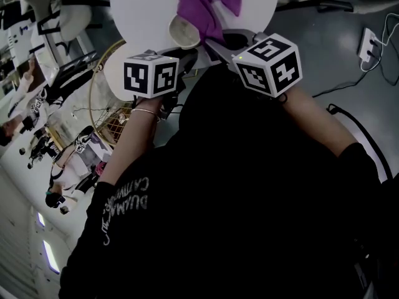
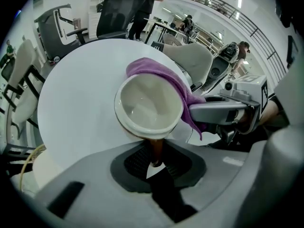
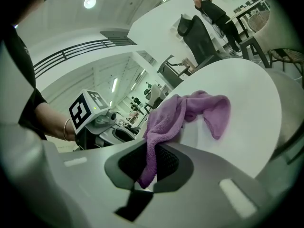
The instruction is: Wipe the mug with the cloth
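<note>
A cream mug (image 2: 149, 106) with a brown outside is held tilted above the round white table (image 2: 76, 89), its mouth facing the left gripper view camera. My left gripper (image 2: 156, 163) is shut on its brown handle. A purple cloth (image 2: 164, 77) drapes over the mug's far rim and right side. My right gripper (image 3: 147, 177) is shut on one end of that cloth (image 3: 185, 115), and the rest lies bunched ahead of the jaws. In the head view the mug (image 1: 184, 32) and cloth (image 1: 206, 5) sit just beyond both marker cubes. The right gripper (image 2: 223, 113) reaches in from the mug's right.
The table (image 1: 143, 11) stands in front of the person. A round wire frame (image 1: 106, 104) stands at the left below it. A power strip with cables (image 1: 368, 42) lies on the floor at the right. Office chairs (image 2: 118, 13) and people stand further back.
</note>
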A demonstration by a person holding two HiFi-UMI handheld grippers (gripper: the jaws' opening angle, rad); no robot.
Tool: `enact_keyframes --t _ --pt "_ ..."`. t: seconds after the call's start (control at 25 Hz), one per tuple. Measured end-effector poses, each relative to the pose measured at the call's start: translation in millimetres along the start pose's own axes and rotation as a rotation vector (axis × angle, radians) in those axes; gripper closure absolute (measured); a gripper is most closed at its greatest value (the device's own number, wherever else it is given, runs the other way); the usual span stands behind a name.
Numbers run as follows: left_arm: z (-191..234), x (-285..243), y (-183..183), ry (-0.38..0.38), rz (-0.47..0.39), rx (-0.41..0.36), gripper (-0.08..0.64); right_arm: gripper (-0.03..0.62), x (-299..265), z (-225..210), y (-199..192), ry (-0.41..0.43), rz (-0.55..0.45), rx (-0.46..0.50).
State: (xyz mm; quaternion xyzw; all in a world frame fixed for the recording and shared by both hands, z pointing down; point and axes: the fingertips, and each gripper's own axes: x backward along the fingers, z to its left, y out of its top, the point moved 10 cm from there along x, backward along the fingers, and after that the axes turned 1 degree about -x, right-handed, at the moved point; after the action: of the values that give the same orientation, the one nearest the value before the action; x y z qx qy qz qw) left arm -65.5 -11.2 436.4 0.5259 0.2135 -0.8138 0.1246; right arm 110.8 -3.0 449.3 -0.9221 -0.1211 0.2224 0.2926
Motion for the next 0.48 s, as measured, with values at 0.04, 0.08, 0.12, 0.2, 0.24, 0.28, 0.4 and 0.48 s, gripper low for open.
enact_keyframes --t 0.04,0.08,0.12,0.2,0.24,0.28,0.4,0.48 --pt "-0.4 -0.2 0.4 0.006 0.010 -0.013 0.495 0.568 0.0 0.0 -0.7 0.004 0.003 0.003" --pt "-0.7 -0.4 0.4 0.010 0.019 -0.027 0.495 0.569 -0.2 0.2 -1.7 0.009 0.007 0.006" --pt "-1.2 -0.6 0.6 0.011 0.025 -0.038 0.494 0.569 -0.4 0.6 -2.7 0.013 0.010 0.008" --pt "-1.6 -0.8 1.5 0.009 0.027 -0.050 0.494 0.569 -1.2 1.7 -3.9 0.021 0.020 0.015" --pt "-1.5 -1.0 1.8 0.007 0.027 -0.050 0.494 0.569 -1.9 2.3 -4.0 0.023 0.026 0.021" --pt "-1.2 -1.3 1.9 0.005 0.027 -0.047 0.494 0.569 -2.8 2.7 -4.0 0.024 0.031 0.026" --pt "-1.1 -1.3 2.5 0.004 0.038 -0.031 0.494 0.568 -6.3 4.3 -3.2 0.028 0.045 0.036" --pt "-2.6 -2.0 3.3 -0.009 0.048 -0.040 0.493 0.568 -8.4 6.3 -3.1 0.032 0.058 0.046"
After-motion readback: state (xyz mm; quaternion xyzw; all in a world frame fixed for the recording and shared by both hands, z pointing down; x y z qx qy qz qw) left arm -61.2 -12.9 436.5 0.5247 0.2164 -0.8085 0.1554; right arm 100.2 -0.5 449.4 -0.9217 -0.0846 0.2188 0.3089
